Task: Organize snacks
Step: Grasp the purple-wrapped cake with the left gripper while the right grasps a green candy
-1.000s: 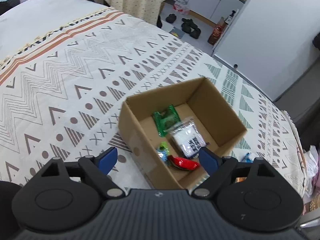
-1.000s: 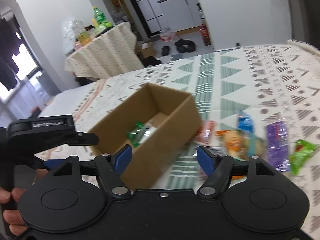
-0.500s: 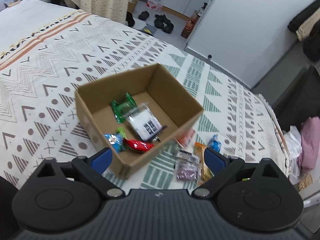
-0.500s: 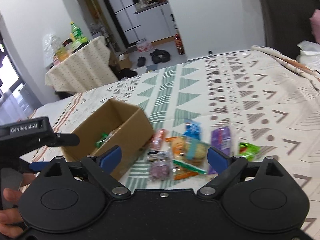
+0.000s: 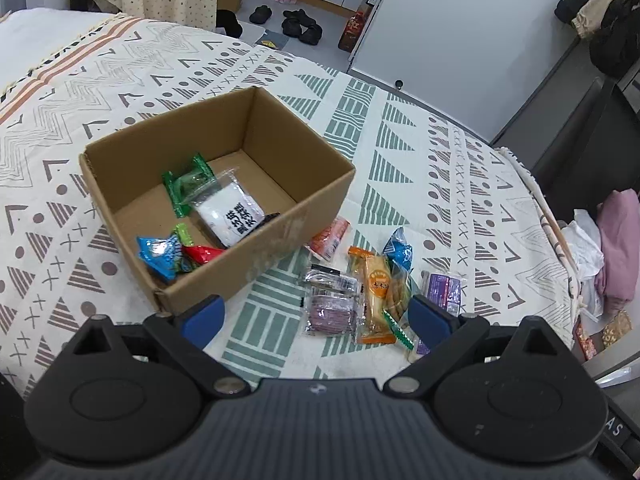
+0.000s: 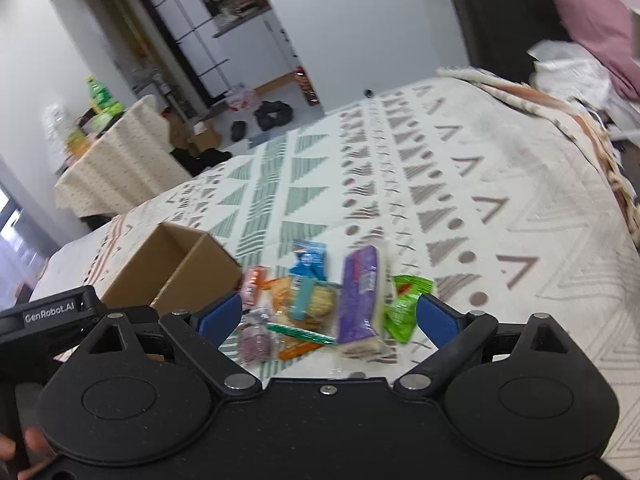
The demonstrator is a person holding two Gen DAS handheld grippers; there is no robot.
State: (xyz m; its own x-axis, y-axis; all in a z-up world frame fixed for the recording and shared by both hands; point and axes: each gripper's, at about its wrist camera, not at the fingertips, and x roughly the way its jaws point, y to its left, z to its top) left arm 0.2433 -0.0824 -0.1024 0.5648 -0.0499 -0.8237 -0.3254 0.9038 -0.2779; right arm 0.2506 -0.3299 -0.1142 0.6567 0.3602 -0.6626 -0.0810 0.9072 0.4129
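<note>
An open cardboard box [image 5: 320, 184] sits on the patterned bedspread and holds a green packet [image 5: 186, 184], a white packet [image 5: 230, 214], a blue one [image 5: 160, 254] and a red one [image 5: 202, 252]. Loose snacks lie right of it: an orange biscuit pack [image 5: 374, 292], a dark purple cookie pack [image 5: 330, 308], a blue packet [image 5: 400, 250] and a purple packet [image 5: 442, 286]. My left gripper [image 5: 316, 318] hovers open over the near side of this pile. My right gripper [image 6: 329, 317] is open above the same pile, with the purple packet [image 6: 360, 296], green packet [image 6: 404, 304] and box [image 6: 172, 264] ahead.
The bedspread [image 5: 400, 152] ends at a fringed edge on the right, by pink and white cloths [image 5: 616, 240]. Shoes [image 5: 298, 24] lie on the floor beyond the bed. A cloth-covered table [image 6: 120, 160] with bottles stands at the far left. A hand [image 6: 16, 448] holds the left gripper's handle.
Both views have swung from the box toward the loose snacks to its right. Both grippers' jaws stand wider than a second ago.
</note>
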